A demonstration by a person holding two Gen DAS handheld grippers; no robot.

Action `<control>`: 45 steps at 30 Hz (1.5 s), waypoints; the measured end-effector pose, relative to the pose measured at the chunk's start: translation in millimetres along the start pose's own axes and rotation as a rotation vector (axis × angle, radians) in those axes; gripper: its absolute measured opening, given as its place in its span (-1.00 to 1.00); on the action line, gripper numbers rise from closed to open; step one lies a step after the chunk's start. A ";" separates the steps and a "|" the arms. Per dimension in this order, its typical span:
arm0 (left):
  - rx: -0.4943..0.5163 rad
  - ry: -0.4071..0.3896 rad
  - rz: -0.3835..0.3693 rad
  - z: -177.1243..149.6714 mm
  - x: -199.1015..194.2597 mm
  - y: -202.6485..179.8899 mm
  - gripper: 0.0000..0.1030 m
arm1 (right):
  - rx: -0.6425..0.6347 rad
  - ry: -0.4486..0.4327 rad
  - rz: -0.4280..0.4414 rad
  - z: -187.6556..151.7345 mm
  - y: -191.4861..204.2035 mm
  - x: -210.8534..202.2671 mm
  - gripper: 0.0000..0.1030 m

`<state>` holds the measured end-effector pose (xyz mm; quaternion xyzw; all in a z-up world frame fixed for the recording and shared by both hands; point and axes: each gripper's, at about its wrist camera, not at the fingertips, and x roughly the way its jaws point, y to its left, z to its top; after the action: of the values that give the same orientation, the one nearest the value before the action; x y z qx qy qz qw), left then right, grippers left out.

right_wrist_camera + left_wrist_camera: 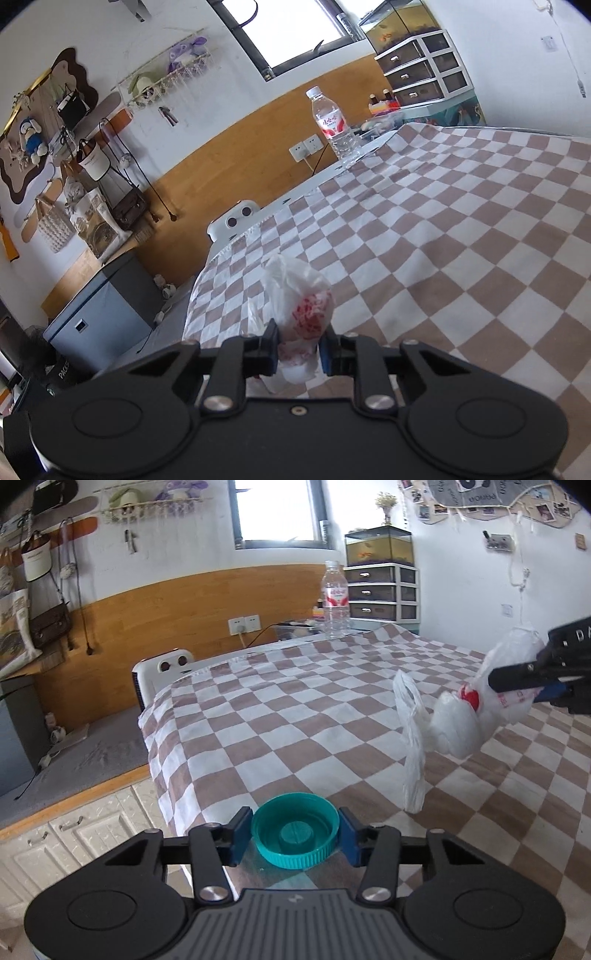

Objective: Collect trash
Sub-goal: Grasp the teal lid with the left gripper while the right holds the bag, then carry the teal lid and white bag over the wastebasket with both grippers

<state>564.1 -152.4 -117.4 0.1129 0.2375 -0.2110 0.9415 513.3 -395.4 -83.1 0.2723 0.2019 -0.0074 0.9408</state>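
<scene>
Nearest in the left wrist view, the left gripper has its blue pads against both sides of a teal cap, which lies open side up with its inner ring showing; the jaws stand about half closed, gripping the cap over the near corner of the table. The table is covered by a brown-and-white checked cloth that hangs over the left edge. Further out to the right, the right gripper reaches in from the frame edge, clamped on a crumpled white plastic bag with red print; the bag hangs off the cloth, its loose handle trailing down. In the right wrist view the same gripper shows its jaws nearly closed, the bag squeezed between the pads and bulging up above them. At the far end of the table a clear water bottle with a red label stands upright. Beyond it, drawers with a fish tank on top stand against the wall.
</scene>
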 end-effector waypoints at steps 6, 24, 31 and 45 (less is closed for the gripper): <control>-0.069 -0.005 0.024 3.4 -21.0 7.6 -0.03 | -0.040 0.023 0.008 -1.9 6.2 2.7 -0.58; -0.232 -0.029 0.134 3.7 -138.9 47.4 -0.03 | -0.300 0.016 0.115 -5.2 88.4 -44.7 -0.58; -0.244 -0.046 0.132 4.2 -174.5 51.9 -0.03 | -0.394 0.019 0.155 -17.0 123.9 -78.4 -0.58; -0.277 -0.082 0.171 -2.8 -258.7 61.6 -0.03 | -0.513 0.009 0.164 -41.5 175.5 -141.1 -0.58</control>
<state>384.2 -8.1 15.1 -0.0069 0.2152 -0.0996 0.9715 389.9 -238.1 28.5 0.0404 0.1787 0.1217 0.9755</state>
